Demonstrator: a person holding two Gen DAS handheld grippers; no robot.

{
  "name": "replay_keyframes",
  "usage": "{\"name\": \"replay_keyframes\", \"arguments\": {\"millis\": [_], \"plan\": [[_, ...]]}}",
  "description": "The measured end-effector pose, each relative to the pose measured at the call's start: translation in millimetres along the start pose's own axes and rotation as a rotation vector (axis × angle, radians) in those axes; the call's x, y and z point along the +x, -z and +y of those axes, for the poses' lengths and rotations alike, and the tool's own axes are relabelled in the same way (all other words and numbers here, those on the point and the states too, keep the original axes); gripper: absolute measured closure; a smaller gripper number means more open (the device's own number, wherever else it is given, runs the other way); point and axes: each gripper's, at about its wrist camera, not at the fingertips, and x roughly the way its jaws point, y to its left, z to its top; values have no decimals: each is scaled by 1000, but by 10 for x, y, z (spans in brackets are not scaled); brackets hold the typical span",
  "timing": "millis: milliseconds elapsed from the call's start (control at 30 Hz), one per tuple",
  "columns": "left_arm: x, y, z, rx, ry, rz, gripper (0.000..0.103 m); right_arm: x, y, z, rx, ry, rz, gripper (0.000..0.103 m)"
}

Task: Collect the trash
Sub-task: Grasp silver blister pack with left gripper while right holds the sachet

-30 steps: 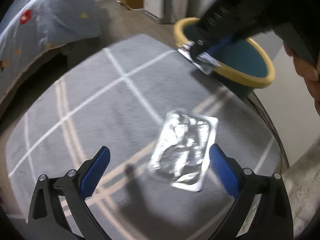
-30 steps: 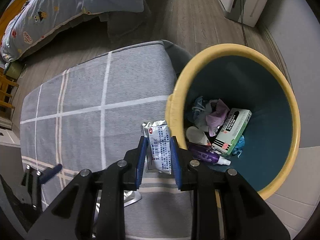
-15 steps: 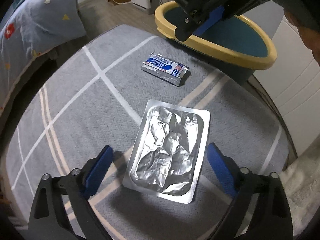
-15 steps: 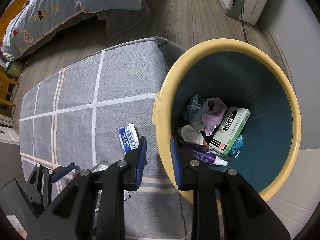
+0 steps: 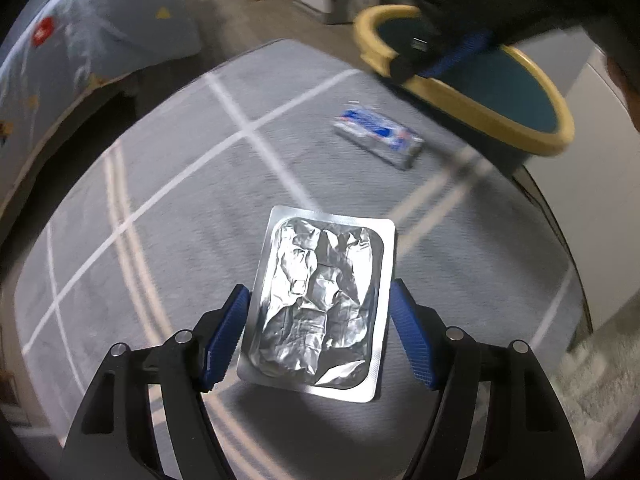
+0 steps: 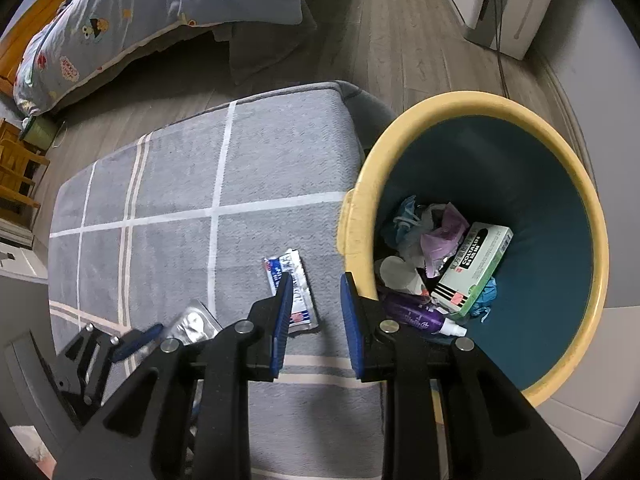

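A crumpled silver foil blister pack (image 5: 320, 300) lies on the grey rug between the blue pads of my left gripper (image 5: 318, 330); the jaws stand at its two long edges, and I cannot tell if they press it. It also shows in the right wrist view (image 6: 192, 322). A blue-and-white sachet (image 5: 378, 136) lies on the rug beside the bin; in the right wrist view the sachet (image 6: 292, 288) sits just left of my right gripper (image 6: 314, 316), which is open and empty above the bin's near rim. The yellow-rimmed teal bin (image 6: 588, 240) holds several pieces of trash.
The grey rug (image 6: 180, 184) with white lines lies on a wooden floor. A bed with a blue patterned cover (image 6: 120, 20) stands at the far left. A white appliance (image 6: 500, 4) stands at the far right. A white wall runs behind the bin.
The right gripper let go of the sachet, which dropped onto the rug beside the bin, then opened wider. The left gripper moved forward and narrowed around the foil pack.
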Motion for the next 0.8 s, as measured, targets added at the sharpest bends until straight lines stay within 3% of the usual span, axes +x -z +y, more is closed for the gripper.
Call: {"name": "replay_keyframes", "arguments": {"millis": [167,233,267,367,433,800], "plan": [[-25,34,356,-155,-34,7,31,98,36,27,1,-10,35,78],[-18,56,459,-196,-39,14,31,150,47,40,-1,-3,51,74],[-10,63,497,-209,-37,19,31,181,53,46,-2,8,60,66],[6,72,514,-213,-38,22,29,221,49,105,-15,10,58,57],[32,74,497,-210,-33,32,22,249,45,152,-22,6,56,52],[61,115,547,-209,-30,26,18,485,3,324,-98,90,70,52]]}}
